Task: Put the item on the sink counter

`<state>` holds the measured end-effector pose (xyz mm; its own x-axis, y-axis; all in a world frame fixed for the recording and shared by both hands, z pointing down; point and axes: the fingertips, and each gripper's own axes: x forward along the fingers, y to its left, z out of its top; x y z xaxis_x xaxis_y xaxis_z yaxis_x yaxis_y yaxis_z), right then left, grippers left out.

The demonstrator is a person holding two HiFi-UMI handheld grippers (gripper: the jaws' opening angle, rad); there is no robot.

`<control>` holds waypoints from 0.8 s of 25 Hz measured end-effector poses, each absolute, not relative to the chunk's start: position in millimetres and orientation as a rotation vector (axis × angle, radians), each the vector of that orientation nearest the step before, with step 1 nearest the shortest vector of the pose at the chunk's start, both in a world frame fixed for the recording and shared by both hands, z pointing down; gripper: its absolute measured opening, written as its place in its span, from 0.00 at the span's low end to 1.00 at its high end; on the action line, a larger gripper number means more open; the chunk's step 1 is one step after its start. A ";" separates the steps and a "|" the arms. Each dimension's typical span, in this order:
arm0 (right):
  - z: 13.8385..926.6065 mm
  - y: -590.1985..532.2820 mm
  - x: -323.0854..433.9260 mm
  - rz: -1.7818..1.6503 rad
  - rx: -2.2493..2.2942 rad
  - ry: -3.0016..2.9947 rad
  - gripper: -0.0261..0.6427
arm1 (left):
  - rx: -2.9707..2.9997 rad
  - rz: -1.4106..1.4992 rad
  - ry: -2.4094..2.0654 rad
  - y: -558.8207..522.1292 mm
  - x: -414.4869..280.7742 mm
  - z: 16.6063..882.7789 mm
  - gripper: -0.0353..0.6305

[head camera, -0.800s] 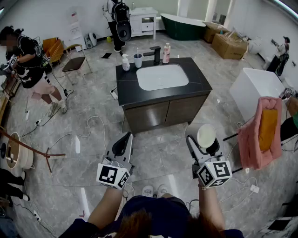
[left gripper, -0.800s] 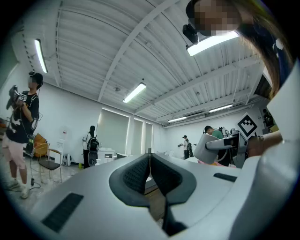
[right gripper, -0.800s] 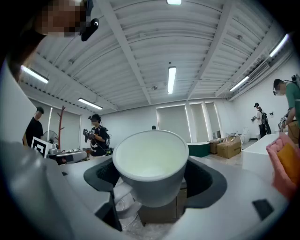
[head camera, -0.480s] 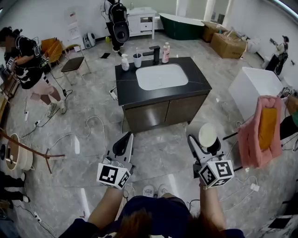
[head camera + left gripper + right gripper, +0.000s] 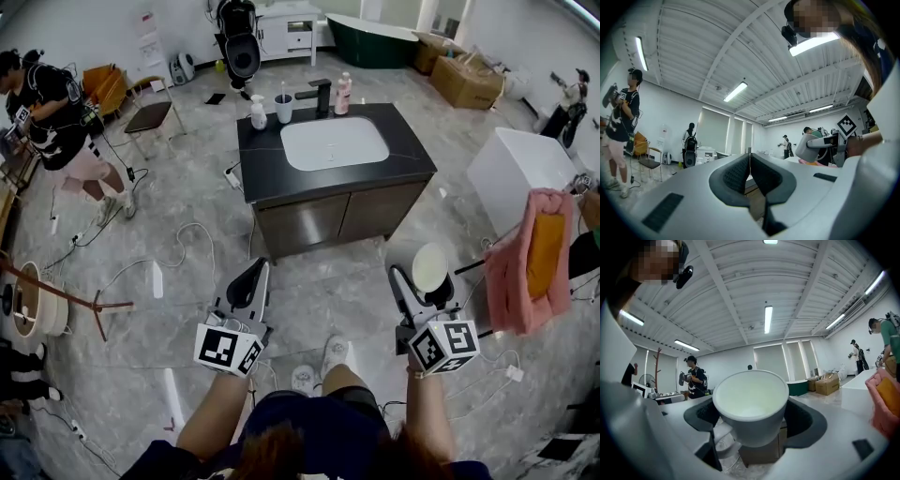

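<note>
At the bottom centre of the head view my own shoe (image 5: 334,353) stands on the grey marble floor (image 5: 319,300). Just above it I hold both tools out over that floor.

My left gripper (image 5: 256,270) sits left of centre. Its jaws are pressed together with nothing between them, and in the left gripper view (image 5: 750,171) the two dark pads meet along a thin line.

My right gripper (image 5: 427,279) sits right of centre. Its jaws stand wide and clamp a white cup (image 5: 429,268), mouth turned upward. In the right gripper view the white cup (image 5: 751,404) fills the middle of the frame with a dark pad against each side, its inside pale and bare. So the task's thing is in my right jaws, in the air over the floor and well apart from the desk.

Loose white cables (image 5: 178,253) trail across the floor at centre left.

Farther up, in the upper middle of the frame, stands the dark desk (image 5: 267,178) with its white basin (image 5: 335,142). Along its far edge are a white pump bottle (image 5: 258,114), a tumbler (image 5: 283,109), a black faucet (image 5: 322,94) and a pink bottle (image 5: 343,94).

At the right edge a pink cloth (image 5: 511,272) hangs, with a white tub (image 5: 520,169) above it. In the upper left a person in black (image 5: 52,117) stands.
</note>
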<state>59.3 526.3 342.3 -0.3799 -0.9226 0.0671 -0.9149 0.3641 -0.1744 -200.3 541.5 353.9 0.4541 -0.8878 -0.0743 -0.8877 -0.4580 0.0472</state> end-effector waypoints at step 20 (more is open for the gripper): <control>330.3 319.8 129.7 -0.273 -1.579 2.626 0.68 | 2.631 -0.139 -1.750 358.1 -122.2 338.9 0.09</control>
